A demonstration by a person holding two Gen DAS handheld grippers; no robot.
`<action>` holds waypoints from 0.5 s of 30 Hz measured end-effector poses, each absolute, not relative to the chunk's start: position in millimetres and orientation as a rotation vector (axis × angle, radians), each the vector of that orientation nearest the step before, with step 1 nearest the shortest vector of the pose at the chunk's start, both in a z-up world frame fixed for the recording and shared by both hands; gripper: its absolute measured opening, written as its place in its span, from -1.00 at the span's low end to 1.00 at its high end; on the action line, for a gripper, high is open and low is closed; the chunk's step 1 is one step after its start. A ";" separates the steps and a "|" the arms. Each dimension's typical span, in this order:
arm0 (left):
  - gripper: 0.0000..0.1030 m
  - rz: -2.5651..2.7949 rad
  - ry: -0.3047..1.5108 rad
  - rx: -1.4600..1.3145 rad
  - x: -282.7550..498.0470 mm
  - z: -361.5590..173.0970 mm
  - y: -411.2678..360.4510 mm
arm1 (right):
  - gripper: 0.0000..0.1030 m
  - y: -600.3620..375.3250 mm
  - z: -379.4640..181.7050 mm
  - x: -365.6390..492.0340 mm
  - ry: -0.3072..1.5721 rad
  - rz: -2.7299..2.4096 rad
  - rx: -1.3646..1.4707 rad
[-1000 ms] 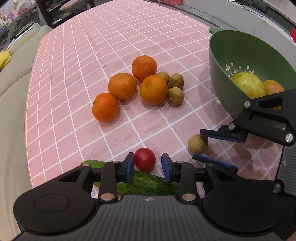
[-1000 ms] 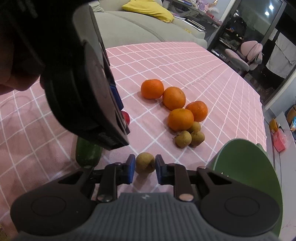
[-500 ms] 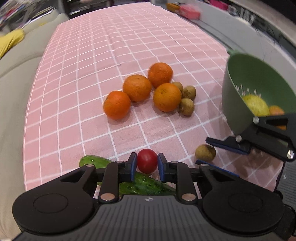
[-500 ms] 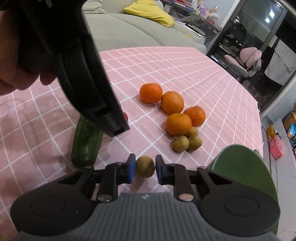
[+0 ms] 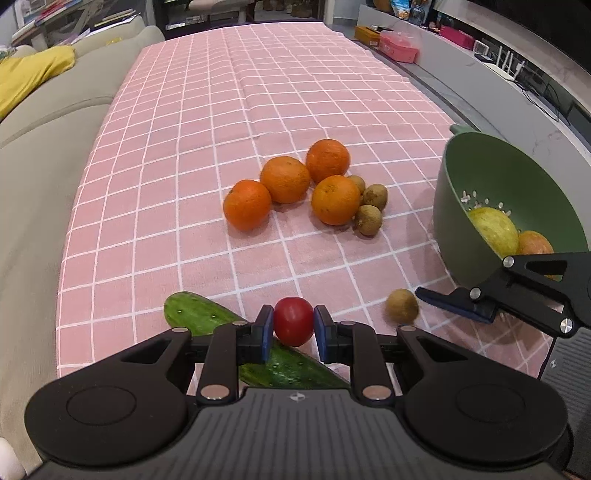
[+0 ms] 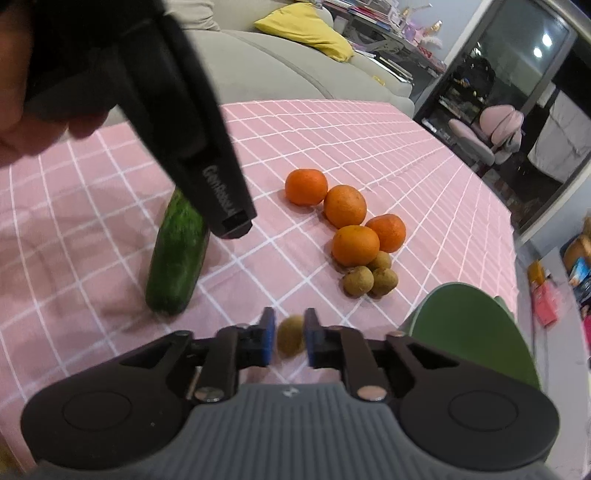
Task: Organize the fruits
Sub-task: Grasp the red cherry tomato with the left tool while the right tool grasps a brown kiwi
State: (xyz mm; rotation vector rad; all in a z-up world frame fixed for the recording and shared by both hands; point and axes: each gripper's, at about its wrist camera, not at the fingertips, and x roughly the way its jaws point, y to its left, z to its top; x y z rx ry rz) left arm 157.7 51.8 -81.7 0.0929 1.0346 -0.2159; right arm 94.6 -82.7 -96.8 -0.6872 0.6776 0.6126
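Pink cloth with white squares covers the worktop (image 5: 184, 155), and that is where all my fruit sits; my left gripper (image 5: 293, 326) is squeezed onto a little red tomato (image 5: 293, 321), right above the green cucumber (image 5: 199, 314), which lies flat on the cloth; its jaws have just been closing on that tomato, and now the blue pads press both sides; my right gripper (image 6: 289, 338) is closed on a small brown fruit (image 6: 291, 336), held low by the cloth; I cannot tell if it is lifted off yet.

I think I am only partly done; the green bowl (image 5: 480, 177) just to the right has a big yellow-green fruit (image 5: 493, 229) and an orange one (image 5: 535, 242) inside; four oranges (image 5: 284, 179) and three small brown fruits (image 5: 371, 210) wait in a bunch in the middle, well apart from my grippers; they, my two held fruits and maybe the cucumber are left to sort.

Past the worktop is a grey sofa (image 5: 55, 103) with a yellow cushion (image 6: 306, 29), a pink chair (image 6: 498, 129), and shelves with clutter.
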 end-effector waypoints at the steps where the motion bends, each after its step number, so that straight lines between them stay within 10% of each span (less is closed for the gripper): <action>1: -0.51 -0.224 1.032 0.104 157.4 -81.8 49.0 | -0.69 -82.4 -97.9 91.9 0.675 0.604 -0.708; 15: -0.47 -0.308 1.055 0.118 155.6 -95.1 36.8 | -0.65 -79.9 -107.5 95.4 0.659 0.590 -0.739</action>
